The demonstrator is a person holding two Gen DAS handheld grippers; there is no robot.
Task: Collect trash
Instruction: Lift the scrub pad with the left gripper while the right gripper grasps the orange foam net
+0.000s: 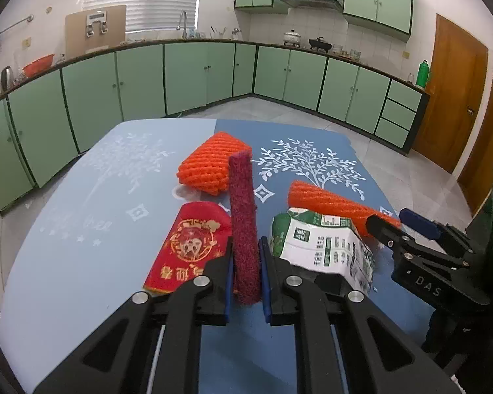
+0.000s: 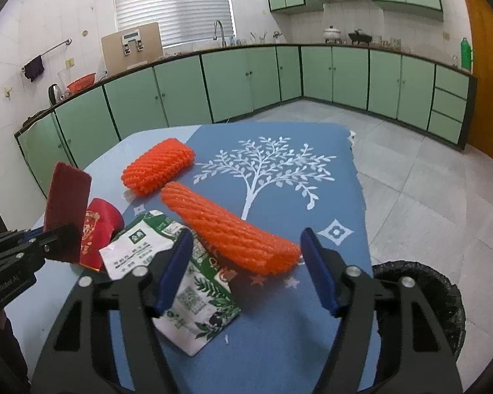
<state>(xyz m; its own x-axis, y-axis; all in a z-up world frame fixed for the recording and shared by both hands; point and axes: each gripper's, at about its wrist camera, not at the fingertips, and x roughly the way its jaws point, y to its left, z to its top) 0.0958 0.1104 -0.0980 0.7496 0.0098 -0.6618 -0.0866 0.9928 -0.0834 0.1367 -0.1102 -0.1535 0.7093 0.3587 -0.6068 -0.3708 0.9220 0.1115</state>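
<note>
My left gripper [image 1: 245,262] is shut on a dark maroon foam strip [image 1: 243,203], which stands up between the pads above the table. In the right wrist view the same strip [image 2: 67,197] sticks up from the left gripper [image 2: 60,234] at the left edge. My right gripper [image 2: 246,239] is open, its fingers either side of the near end of a long orange foam net [image 2: 226,229]; neither pad presses on it. The left fingertip hangs over a green-and-white packet [image 2: 194,292]. A second, shorter orange net [image 2: 157,167] and a red packet [image 2: 98,229] lie further back.
The table wears a blue cloth [image 2: 312,328] printed with a white tree. A bin lined with a black bag [image 2: 420,292] stands on the floor by the table's right edge. Green kitchen cabinets [image 2: 246,78] run along the far walls.
</note>
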